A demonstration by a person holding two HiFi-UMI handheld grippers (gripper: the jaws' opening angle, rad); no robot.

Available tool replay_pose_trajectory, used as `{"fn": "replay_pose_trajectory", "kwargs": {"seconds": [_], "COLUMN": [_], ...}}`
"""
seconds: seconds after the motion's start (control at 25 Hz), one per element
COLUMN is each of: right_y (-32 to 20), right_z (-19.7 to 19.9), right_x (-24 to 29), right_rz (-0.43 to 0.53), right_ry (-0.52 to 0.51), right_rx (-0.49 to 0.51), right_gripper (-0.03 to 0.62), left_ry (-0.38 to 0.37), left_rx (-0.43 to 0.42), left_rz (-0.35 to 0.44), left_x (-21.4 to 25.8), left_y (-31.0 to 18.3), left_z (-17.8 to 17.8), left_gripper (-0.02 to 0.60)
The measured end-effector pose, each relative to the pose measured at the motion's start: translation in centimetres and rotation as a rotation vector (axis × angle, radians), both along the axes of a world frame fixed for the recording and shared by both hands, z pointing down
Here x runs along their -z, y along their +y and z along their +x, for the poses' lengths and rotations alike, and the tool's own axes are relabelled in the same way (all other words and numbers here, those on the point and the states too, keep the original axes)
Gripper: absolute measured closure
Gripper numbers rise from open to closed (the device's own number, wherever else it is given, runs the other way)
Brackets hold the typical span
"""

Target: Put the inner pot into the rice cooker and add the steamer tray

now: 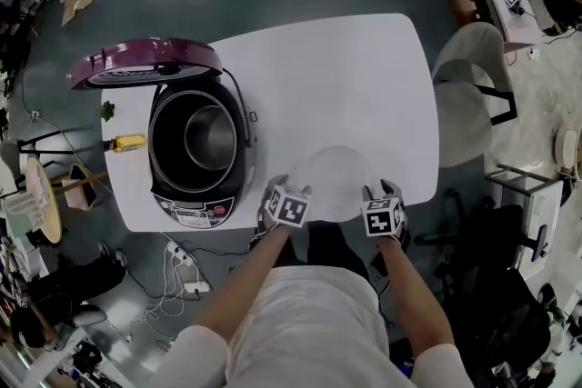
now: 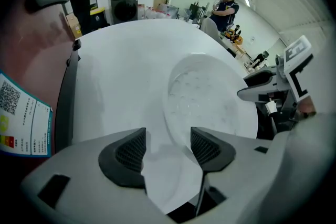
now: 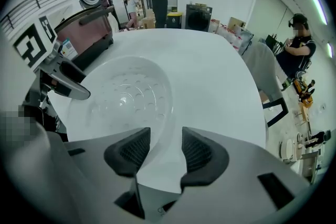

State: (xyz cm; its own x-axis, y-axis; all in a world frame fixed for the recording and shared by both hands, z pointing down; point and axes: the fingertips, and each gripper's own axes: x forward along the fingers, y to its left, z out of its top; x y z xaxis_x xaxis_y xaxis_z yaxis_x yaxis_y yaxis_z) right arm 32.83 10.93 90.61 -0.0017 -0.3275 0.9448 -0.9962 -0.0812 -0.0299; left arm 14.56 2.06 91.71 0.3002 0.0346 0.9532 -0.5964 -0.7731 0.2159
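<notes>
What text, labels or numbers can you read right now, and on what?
No text reads clearly.
Sticker on the cooker's side: a QR code and small print, too small to read.
Panel on the cooker's front: too small to read.
Marker cubes: black-and-white squares, no letters.

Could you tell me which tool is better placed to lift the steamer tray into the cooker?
Left, marginally: the left tool straddles the steamer tray at its rim, nearer the rice cooker. The right tool straddles the far rim; both could lift.
</notes>
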Motion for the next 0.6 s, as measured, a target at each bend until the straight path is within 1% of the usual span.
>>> {"fn": "replay_pose_trajectory", "kwargs": {"seconds": [0.12,0.16,0.2,0.24,0.36,0.6], "right_y": [-0.3,-0.5,-0.7,-0.9,-1.6,-2.8], "right_z": [-0.3,-0.6,-0.8,-1.0,-0.9,-0.3], "right_x": [-0.2,-0.1,-0.1,0.0,0.6,3.0], "right_rz": [-0.011,-0.009,-0.007,-0.007,0.011,0.059], "right_ry": [-0.028,-0.043,-0.055,-0.062,-0.081,-0.067], "right_rx": [0.006,0.005,-0.001,-0.015,-0.049,-0.011], "right_gripper": [0.433,0.462,0.480,0.488,0.502,0.499], "left_ry": [0.014,0.019,0.020,0.019,0.029,0.069], "left_rx": [0.012,0.011,0.011,0.014,0.041,0.043], "left_rz": [-0.039,-0.046,-0.048,-0.047,-0.049,-0.026], "left_x": [0.1,0.2,0.3,0.4,0.7,2.9], "left_y": [0.2,0.3,0.3,0.3,-0.2,-1.3], "left_z": [0.1,0.3,0.5,0.6,0.5,1.1], "left_gripper": [0.327,0.368,0.446,0.472,0.478,0.479]}}
